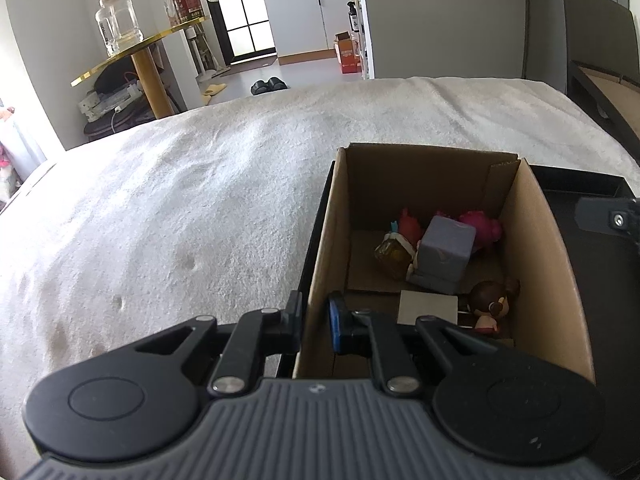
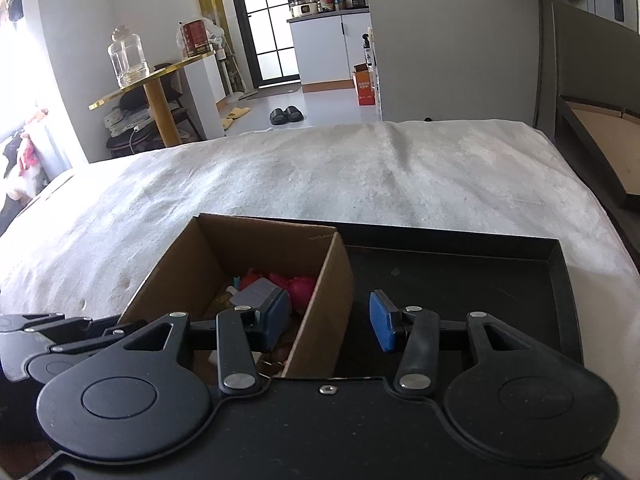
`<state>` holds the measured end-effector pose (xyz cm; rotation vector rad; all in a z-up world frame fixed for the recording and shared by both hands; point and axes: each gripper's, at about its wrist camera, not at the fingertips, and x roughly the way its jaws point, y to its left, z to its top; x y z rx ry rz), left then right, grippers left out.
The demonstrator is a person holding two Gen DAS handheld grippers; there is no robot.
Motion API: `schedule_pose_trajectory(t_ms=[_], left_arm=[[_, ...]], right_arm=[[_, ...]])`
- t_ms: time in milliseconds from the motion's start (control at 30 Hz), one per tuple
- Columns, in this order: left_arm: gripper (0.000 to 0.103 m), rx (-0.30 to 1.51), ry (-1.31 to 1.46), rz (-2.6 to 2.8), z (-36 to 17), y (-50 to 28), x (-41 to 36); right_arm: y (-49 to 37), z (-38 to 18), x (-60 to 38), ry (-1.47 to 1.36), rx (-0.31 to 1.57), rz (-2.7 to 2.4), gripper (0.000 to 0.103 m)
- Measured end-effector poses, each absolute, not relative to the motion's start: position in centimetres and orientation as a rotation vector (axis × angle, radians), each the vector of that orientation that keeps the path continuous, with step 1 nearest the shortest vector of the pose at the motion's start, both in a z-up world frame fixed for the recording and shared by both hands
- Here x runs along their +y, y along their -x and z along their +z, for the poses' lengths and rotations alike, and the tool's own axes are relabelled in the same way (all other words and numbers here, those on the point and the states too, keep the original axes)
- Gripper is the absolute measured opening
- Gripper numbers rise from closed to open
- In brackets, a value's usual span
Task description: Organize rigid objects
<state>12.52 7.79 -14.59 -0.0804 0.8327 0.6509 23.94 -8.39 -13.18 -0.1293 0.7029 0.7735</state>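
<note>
White bed blanket (image 1: pixel 200 208) carries your black tray (image 2: pixel 460 280), bare beside the cardboard box (image 1: pixel 536 248) of toys (image 1: pixel 444 256): sorting looks done. Left gripper (image 1: pixel 316 318) pinches the box wall; right gripper (image 2: pixel 330 322) straddles it, spread.

No lettering in either view is sharp enough to read. The red label on the jar (image 1: pixel 188 2) on the gold-edged side table (image 1: pixel 132 54) at the far left carries pale characters, and the orange carton (image 2: pixel 366 86) on the floor by the far white cabinet has printing on its face, but both are too small and blurred to make out. The cardboard box (image 1: pixel 536 264) shows no print.
</note>
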Motion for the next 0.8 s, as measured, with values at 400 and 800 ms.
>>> schedule_pose_trajectory(t_ms=[400, 800], left_arm=[[0.018, 0.889, 0.075, 0.62, -13.6, -12.9, 7.7], [0.06, 0.896, 0.062, 0.567, -10.7, -11.9, 6.5]], right_arm=[[-24.7, -13.5, -11.5, 0.121, 0.736, 0.744, 0.047], [-24.4, -12.2, -15.3, 0.078, 0.758, 0.706, 0.065]])
